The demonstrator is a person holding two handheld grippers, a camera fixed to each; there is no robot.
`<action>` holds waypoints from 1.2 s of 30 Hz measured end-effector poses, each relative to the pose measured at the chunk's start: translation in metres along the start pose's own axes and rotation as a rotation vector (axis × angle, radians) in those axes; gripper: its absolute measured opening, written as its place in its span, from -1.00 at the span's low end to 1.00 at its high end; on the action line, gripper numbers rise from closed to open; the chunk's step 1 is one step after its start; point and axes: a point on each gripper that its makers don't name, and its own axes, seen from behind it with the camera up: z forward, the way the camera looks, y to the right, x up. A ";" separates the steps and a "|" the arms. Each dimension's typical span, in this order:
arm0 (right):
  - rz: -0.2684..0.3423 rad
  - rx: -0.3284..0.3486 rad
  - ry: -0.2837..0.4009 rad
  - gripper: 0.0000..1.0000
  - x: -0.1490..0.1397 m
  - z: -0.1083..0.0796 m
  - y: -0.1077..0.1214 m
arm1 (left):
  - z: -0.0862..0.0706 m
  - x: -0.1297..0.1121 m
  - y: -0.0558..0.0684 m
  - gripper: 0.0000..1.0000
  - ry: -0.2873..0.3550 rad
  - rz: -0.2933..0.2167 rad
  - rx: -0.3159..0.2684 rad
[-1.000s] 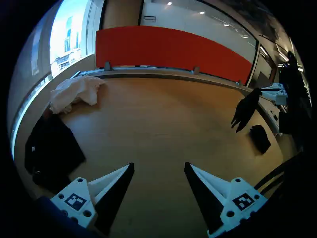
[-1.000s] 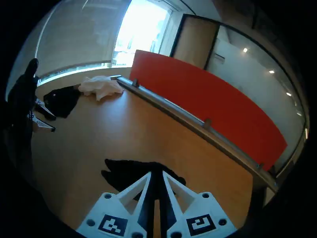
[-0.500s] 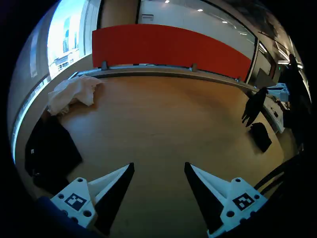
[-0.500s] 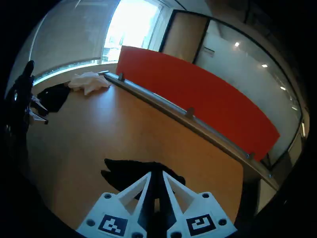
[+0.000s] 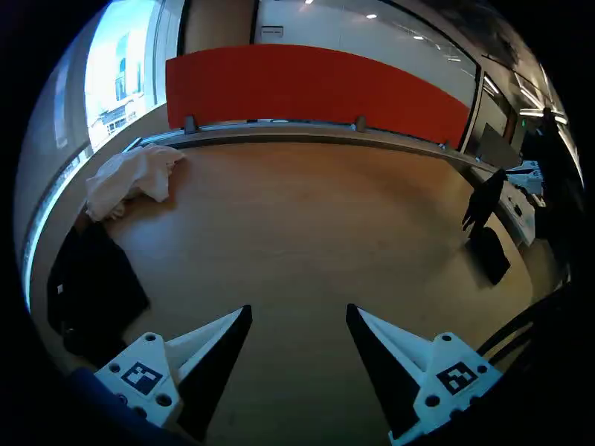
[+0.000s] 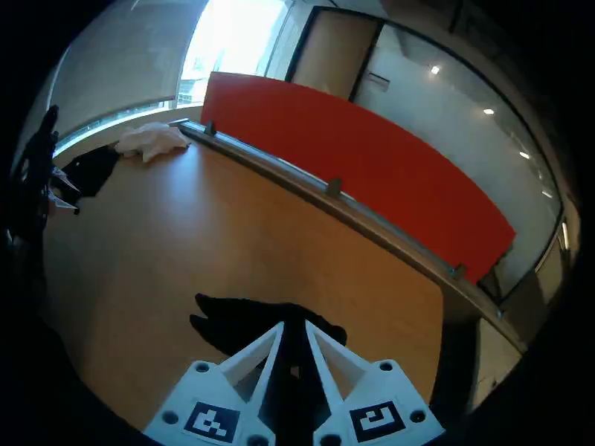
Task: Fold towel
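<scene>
My right gripper (image 6: 294, 325) is shut on a black towel (image 6: 238, 323), which hangs from its fingers above the wooden table (image 6: 223, 223). Seen from the left gripper view, that black towel (image 5: 483, 204) dangles at the far right, just above a small folded black cloth (image 5: 489, 254) lying on the table. My left gripper (image 5: 297, 308) stands open over bare table with nothing between its fingers. A crumpled white towel (image 5: 130, 178) lies at the far left corner, and I see the same white towel (image 6: 152, 139) in the right gripper view.
A black cloth (image 5: 93, 282) lies at the table's left edge near the left gripper. A red divider panel (image 5: 312, 82) on a metal rail (image 5: 297, 134) runs along the table's far side. A window (image 5: 119, 74) is beyond the left corner.
The right gripper has carried the hanging black towel farther right and lower, toward the folded black cloth. The left gripper stays open and has barely moved.
</scene>
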 end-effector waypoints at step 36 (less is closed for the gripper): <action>0.113 -0.095 -0.164 -0.91 -0.126 -0.052 0.024 | -0.002 0.002 0.016 0.88 -0.002 0.039 -0.014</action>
